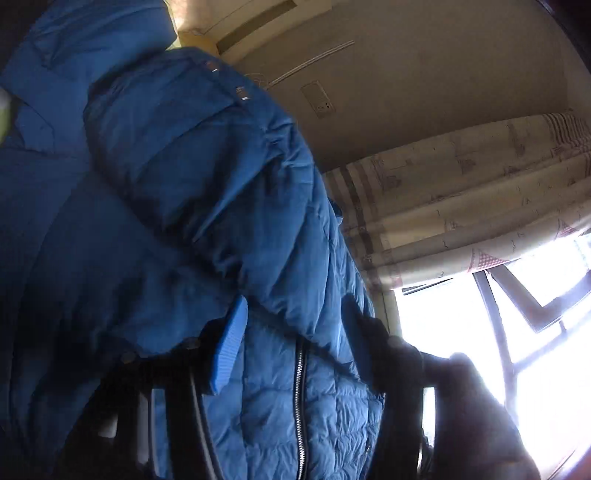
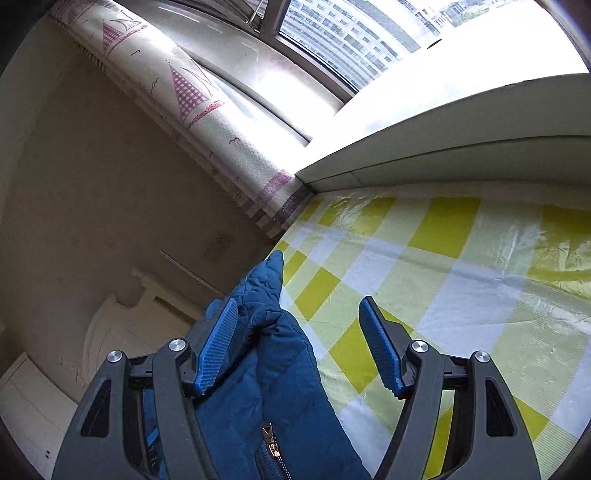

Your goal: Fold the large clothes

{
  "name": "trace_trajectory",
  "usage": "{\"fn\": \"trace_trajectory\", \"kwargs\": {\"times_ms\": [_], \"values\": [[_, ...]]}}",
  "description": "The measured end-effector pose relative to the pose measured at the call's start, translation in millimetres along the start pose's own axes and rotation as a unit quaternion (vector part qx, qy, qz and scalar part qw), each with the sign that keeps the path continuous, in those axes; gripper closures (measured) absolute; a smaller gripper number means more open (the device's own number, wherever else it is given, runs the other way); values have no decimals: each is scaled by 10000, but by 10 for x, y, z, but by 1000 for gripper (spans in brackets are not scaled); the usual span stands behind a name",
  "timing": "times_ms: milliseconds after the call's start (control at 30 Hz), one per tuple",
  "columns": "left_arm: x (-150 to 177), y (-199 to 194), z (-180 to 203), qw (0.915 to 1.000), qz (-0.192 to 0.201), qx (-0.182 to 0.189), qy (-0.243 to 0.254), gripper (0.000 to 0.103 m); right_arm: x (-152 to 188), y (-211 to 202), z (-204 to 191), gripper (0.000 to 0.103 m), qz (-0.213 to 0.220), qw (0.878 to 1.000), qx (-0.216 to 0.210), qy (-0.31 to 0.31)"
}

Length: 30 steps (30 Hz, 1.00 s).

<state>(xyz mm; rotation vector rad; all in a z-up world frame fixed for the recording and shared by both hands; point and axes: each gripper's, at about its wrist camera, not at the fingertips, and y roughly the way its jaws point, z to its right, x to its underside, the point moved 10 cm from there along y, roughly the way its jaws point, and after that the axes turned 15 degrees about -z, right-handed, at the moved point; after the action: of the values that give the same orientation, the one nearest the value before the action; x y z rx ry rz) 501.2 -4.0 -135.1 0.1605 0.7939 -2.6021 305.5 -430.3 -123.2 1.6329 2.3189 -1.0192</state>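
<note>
A blue quilted jacket (image 1: 192, 184) fills the left wrist view, bunched up high, and its black zip (image 1: 300, 387) runs down between the pads. My left gripper (image 1: 293, 332) stands open around this fabric, the pads wide apart on either side of the puffy cloth. In the right wrist view a fold of the same jacket (image 2: 280, 354) lies on the checked sheet (image 2: 443, 277), with a zip pull (image 2: 271, 441) showing near the bottom. My right gripper (image 2: 299, 332) is open; the fold rests against its left pad (image 2: 218, 347), and the right pad hangs free over the sheet.
A yellow, white and grey checked sheet covers the bed. A pale sill (image 2: 443, 155) borders its far side under a bright window (image 2: 332, 29). A sailboat-print curtain (image 2: 192, 96) hangs at the corner, and a beige wall (image 2: 92, 184) and white headboard (image 2: 122, 325) stand on the left.
</note>
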Motion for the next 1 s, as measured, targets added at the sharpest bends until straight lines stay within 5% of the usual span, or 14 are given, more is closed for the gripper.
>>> {"fn": "trace_trajectory", "kwargs": {"times_ms": [167, 333, 433, 500, 633, 767, 900, 967, 1000], "values": [[-65, -166, -127, 9990, 126, 354, -256, 36, 9, 9, -3, 35, -14, 10000, 73, 2], [-317, -73, -169, 9987, 337, 111, -375, 36, 35, 72, -35, 35, -160, 9997, 176, -84], [-356, 15, -155, 9988, 401, -272, -90, 46, 131, 282, -164, 35, -795, 9954, 276, -468], [-339, 48, -196, 9970, 431, -624, 167, 55, 265, 485, -338, 35, -1392, 9800, 744, -1213], [-328, 92, -213, 9961, 409, -746, 216, 60, 473, 858, -786, 35, -1810, 9007, 1972, -3423], [-399, 48, -264, 9987, 478, -197, -26, 59, 632, 1374, -911, 35, -2115, 7838, 3020, -4997], [-402, -26, -280, 9982, 604, -53, -34, 56, 802, 1624, -1168, 35, -1658, 7026, 3274, -6096], [-390, -27, -248, 9980, 630, -72, 46, 52, 871, 1708, -1193, 39, -1445, 6767, 3374, -6382], [-385, -31, -243, 9979, 643, -61, 56, 51, 859, 1735, -1171, 52, -1438, 6893, 3311, -6281]]}}
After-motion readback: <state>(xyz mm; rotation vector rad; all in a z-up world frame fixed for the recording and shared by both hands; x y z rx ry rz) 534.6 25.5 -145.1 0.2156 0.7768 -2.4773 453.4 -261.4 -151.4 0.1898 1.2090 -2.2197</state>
